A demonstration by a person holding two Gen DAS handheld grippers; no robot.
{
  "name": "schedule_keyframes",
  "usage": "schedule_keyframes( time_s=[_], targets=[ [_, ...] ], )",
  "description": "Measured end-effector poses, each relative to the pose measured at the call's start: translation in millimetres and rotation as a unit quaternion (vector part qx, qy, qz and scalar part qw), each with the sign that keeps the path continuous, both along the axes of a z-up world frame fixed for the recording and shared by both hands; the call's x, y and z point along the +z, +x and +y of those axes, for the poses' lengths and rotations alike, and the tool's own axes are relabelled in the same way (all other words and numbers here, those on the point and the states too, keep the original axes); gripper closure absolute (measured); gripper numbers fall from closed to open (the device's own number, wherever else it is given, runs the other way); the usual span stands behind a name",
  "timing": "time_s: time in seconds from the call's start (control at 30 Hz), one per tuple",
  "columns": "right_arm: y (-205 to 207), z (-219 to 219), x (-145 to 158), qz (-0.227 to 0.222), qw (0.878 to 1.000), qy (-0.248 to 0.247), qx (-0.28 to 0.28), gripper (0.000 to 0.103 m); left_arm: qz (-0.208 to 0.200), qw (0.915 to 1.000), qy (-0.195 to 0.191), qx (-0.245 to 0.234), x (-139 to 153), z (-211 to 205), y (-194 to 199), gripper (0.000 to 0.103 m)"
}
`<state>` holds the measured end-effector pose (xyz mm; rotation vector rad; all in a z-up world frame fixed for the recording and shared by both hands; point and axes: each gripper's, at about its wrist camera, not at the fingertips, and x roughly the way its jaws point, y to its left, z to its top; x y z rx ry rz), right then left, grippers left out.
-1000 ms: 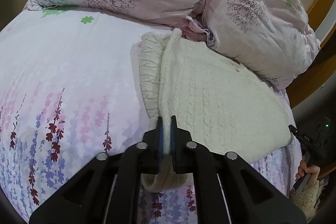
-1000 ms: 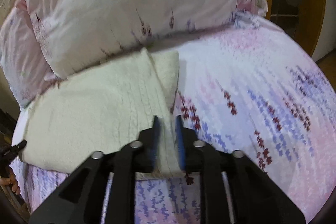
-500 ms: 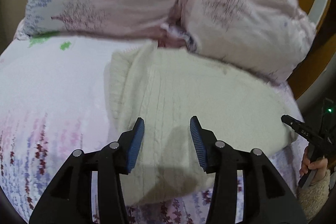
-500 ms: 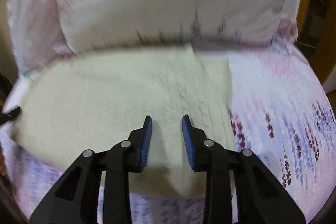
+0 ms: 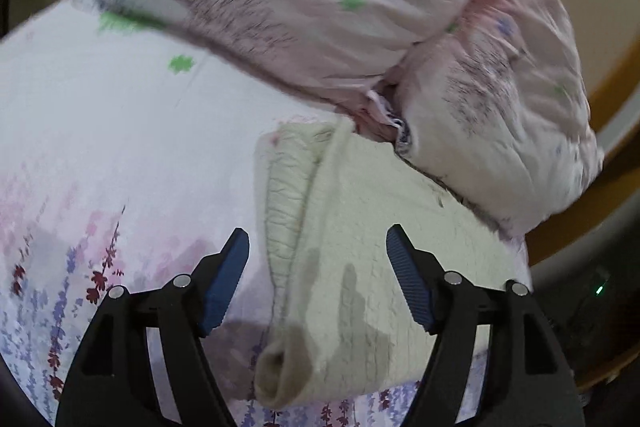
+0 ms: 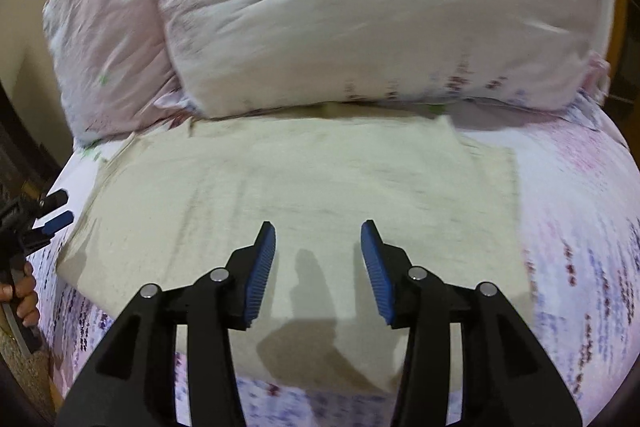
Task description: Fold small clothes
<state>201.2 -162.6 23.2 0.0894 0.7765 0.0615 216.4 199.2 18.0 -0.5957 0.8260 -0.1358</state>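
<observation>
A cream cable-knit sweater (image 5: 360, 227) lies folded flat on the floral bed sheet, its sleeve cuff (image 5: 280, 375) at the near edge. My left gripper (image 5: 318, 279) is open and empty, just above the sweater's left side. In the right wrist view the sweater (image 6: 300, 187) spreads wide across the bed. My right gripper (image 6: 318, 267) is open and empty, above the sweater's near middle. The left gripper (image 6: 52, 215) also shows at the far left of that view, held by a hand.
Two large floral pillows (image 5: 340, 7) (image 6: 360, 7) lie right behind the sweater and touch its far edge. The floral bed sheet (image 5: 100, 147) extends to the left. A wooden bed frame (image 5: 616, 99) runs along the right.
Both grippers were shut on the sweater's folded edge one second ago. They have let go, opened wide and drawn back. The sweater now lies flat.
</observation>
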Motion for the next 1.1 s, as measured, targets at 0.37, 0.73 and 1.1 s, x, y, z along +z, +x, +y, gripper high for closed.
schedule_keyframes(
  time_s=[0.37,0.73,1.1],
  targets=[
    [26,52,-28,0.011,0.994,-0.105,0.021,0.054,0.033,0.9973,-0.065,0.008,-25,3,7,0.031],
    [28,50,-28,0.013,0.995,-0.100,0.022,0.053,0.032,0.9951,-0.094,0.002,-27,-7,16,0.036],
    [28,48,-29,0.015,0.996,-0.088,0.022,0.053,0.055,0.9895,-0.134,-0.003,-34,-13,28,0.073]
  ],
)
